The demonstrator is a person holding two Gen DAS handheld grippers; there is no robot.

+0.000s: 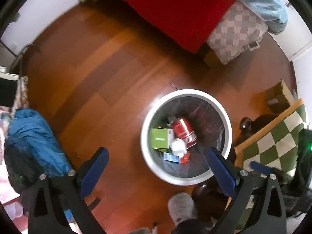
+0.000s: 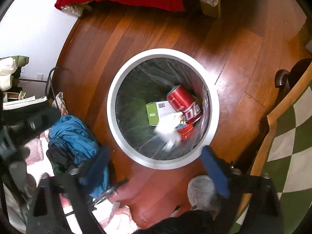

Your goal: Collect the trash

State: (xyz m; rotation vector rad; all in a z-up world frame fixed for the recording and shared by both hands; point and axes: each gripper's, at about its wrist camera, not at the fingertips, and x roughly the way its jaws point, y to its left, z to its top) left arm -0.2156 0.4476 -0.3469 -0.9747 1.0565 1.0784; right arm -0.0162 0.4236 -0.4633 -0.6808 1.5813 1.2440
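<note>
On the left, your left gripper (image 1: pixel 156 172) is spread and holds nothing. In the bin (image 2: pixel 117 89) lie a green box (image 2: pixel 153 113), a red can (image 2: pixel 183 103) and white paper (image 2: pixel 167 130). Your right gripper (image 2: pixel 156 167) is spread too. No more trash shows, so you look nearly done.

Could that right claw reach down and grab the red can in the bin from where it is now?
Probably yes. The right claw is open and empty above the white bin, which has no lid. The red can lies on top of the other trash against the far wall, with nothing covering it.
</note>
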